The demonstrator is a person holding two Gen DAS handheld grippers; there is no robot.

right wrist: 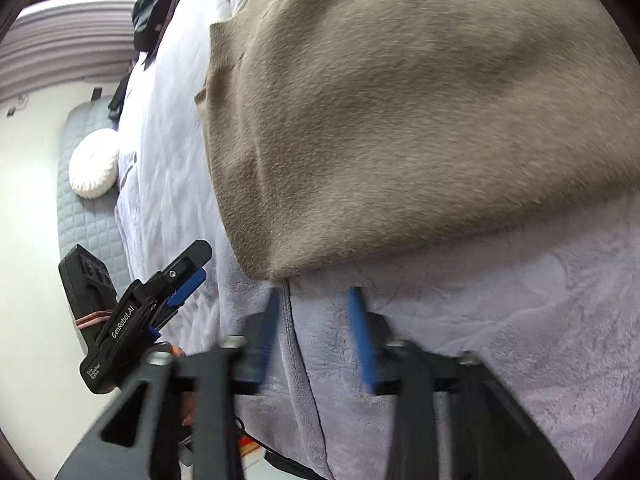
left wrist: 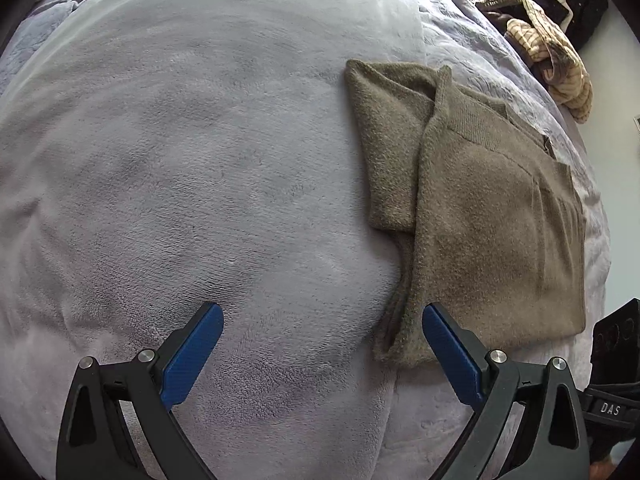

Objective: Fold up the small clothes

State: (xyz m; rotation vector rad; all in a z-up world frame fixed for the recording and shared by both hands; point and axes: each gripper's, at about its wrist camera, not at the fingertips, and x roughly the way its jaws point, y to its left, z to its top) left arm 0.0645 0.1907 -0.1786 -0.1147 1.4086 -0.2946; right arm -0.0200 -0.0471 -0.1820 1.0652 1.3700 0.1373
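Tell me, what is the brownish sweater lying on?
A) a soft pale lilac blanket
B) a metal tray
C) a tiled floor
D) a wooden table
A: the folded sweater rests flat on a fuzzy pale lilac blanket that spreads out all around it in the left view.

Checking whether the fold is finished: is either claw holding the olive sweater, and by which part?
Nothing is held. The left claw and right claw are open, with no part of the sweater between their fingers.
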